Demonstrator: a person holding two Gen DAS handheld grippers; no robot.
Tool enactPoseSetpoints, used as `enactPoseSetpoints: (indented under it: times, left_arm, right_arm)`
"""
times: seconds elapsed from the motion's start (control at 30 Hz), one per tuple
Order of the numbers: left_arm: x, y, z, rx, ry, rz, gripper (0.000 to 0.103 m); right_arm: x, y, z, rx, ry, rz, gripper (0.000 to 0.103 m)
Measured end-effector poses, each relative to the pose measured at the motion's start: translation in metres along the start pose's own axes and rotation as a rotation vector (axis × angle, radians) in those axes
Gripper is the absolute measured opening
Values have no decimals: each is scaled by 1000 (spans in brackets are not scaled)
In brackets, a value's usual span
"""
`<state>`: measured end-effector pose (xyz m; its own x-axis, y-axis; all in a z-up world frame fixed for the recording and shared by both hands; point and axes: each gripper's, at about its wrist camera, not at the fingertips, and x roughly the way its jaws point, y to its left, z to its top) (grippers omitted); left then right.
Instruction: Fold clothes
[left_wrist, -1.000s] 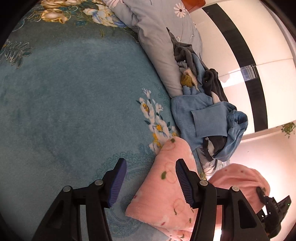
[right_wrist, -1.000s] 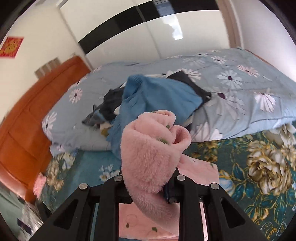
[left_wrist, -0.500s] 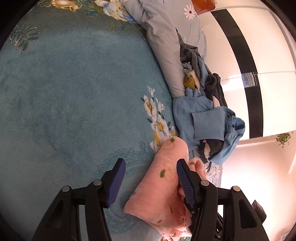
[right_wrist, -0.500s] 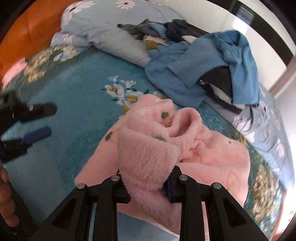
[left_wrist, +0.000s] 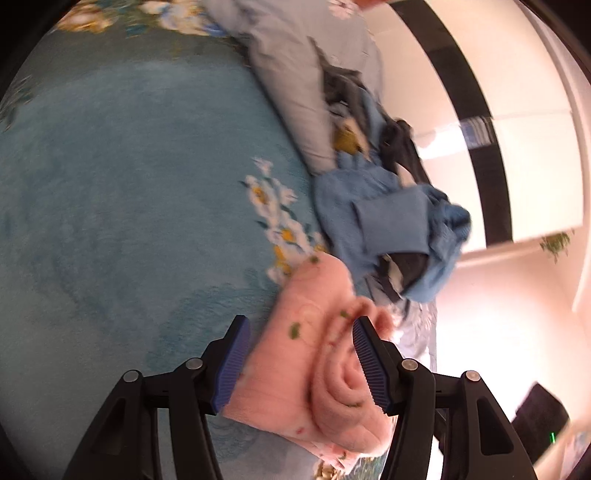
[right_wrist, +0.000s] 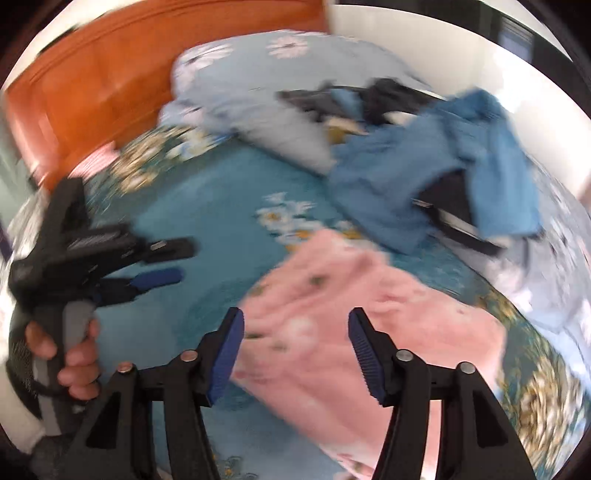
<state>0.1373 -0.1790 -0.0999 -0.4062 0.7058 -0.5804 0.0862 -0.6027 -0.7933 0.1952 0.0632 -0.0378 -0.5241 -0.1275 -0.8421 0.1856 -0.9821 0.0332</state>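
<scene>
A pink fleece garment (right_wrist: 369, 314) with small green specks lies partly folded on the teal bedspread (right_wrist: 207, 206). My right gripper (right_wrist: 297, 356) hovers just over its near edge. Its jaws are opening, and the fleece shows between the pads without being pressed. In the left wrist view the same pink garment (left_wrist: 314, 369) shows a rolled fold behind the fingers. My left gripper (left_wrist: 303, 363) is open. The right wrist view shows the left gripper (right_wrist: 159, 262) out to the left over bare bedspread, apart from the garment, with nothing in it.
A heap of blue and dark clothes (right_wrist: 424, 177) lies against a pale blue daisy-print quilt (right_wrist: 258, 85) behind the pink garment. An orange wooden headboard (right_wrist: 92, 92) stands at the back left. A hand (right_wrist: 77, 354) grips the left gripper's handle.
The right gripper came down with a bunch of pink fleece clamped in it, then its jaws spread and the fleece dropped flat onto the bed. The left gripper stayed open and shifted only slightly.
</scene>
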Motion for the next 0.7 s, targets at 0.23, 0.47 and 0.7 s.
enactPoseSetpoints:
  times: [0.23, 0.47, 0.7]
  left_arm:
    - [45, -87, -19, 379, 162, 14, 62]
    - [107, -88, -36, 515, 318, 213, 62]
    - [112, -75, -32, 376, 379, 111, 62]
  right_arm:
    - [9, -126, -50, 514, 96, -92, 62]
    - [20, -143, -62, 577, 115, -52, 62]
    - [35, -156, -64, 598, 118, -36, 62]
